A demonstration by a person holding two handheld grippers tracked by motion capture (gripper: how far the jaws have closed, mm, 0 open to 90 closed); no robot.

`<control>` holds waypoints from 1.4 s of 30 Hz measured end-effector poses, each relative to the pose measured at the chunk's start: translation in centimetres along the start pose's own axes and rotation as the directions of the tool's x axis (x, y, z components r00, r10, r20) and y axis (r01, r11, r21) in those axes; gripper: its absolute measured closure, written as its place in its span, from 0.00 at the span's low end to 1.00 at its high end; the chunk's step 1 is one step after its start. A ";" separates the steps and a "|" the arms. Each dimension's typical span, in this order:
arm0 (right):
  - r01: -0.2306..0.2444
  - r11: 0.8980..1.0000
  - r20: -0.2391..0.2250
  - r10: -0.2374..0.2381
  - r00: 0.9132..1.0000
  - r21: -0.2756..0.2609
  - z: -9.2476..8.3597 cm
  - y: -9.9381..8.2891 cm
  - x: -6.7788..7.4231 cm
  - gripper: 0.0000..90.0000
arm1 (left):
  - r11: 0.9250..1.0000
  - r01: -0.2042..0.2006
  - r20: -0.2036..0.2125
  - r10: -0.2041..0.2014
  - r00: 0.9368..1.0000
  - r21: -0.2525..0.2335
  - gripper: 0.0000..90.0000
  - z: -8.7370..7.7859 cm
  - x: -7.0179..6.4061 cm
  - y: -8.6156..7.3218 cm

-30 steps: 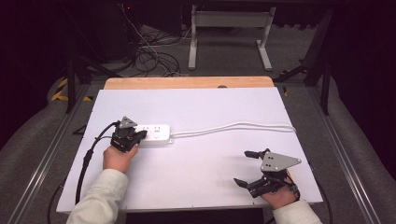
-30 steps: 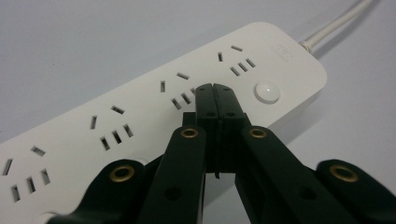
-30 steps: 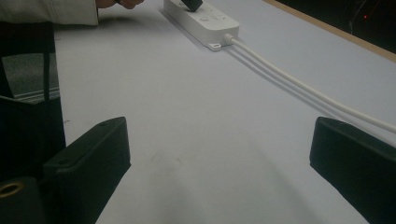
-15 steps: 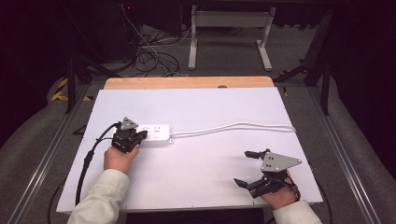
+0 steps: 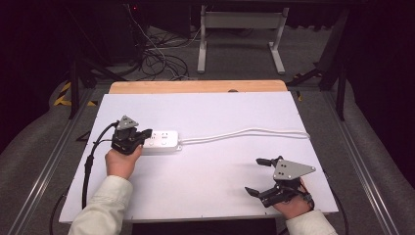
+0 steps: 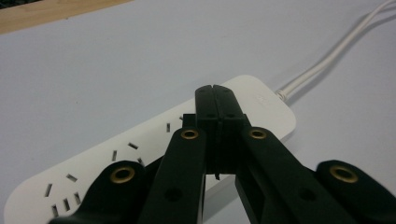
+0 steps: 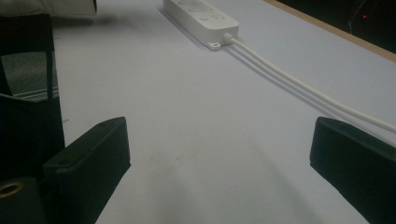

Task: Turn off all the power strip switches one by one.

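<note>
while my left gripper (image 5: pixel 145 133) sits with jaws pressed together, nothing between them, over the left end of the white plastic power strip (image 5: pixel 164 141) on the white table sheet (image 5: pixel 210 166), my right gripper (image 5: pixel 258 176) rests near the front right edge, jaws wide apart, well clear of the strip's white cable (image 5: pixel 244 133).

Power strip (image 5: pixel 161 141) and cord (image 5: pixel 244 133) cross mid-table; near half open.
</note>
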State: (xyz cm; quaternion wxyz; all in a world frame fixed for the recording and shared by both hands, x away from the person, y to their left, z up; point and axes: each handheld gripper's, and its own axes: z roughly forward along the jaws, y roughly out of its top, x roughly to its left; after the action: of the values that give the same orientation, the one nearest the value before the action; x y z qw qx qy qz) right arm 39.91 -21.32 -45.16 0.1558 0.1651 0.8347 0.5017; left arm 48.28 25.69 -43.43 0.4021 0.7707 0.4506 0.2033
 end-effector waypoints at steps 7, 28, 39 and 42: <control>0.005 1.000 0.002 -0.005 1.000 -0.002 -0.1 0.0 0.1 0.06 | 1.000 -0.005 0.001 0.005 1.000 0.004 1.00 -0.2 -0.2 0.1; 0.009 1.000 -0.004 -0.009 1.000 -0.001 -0.1 0.0 0.0 0.06 | 0.998 -0.042 0.049 0.040 0.998 0.052 1.00 3.6 -2.6 0.5; 0.007 1.000 -0.004 -0.007 1.000 -0.003 -0.2 0.0 0.0 0.06 | 0.996 -0.053 0.044 0.050 0.998 0.073 1.00 3.9 -2.6 0.3; 0.007 1.000 -0.004 -0.007 1.000 -0.001 -0.2 -0.1 0.0 0.06 | 0.996 -0.053 0.049 0.049 0.998 0.078 1.00 4.0 -2.5 0.3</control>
State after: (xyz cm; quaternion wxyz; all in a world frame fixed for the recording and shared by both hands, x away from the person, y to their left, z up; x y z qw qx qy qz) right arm 39.82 -21.50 -45.12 0.1558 0.1610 0.8354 0.5019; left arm 49.83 21.70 -45.47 0.3764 0.8018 0.4290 0.1771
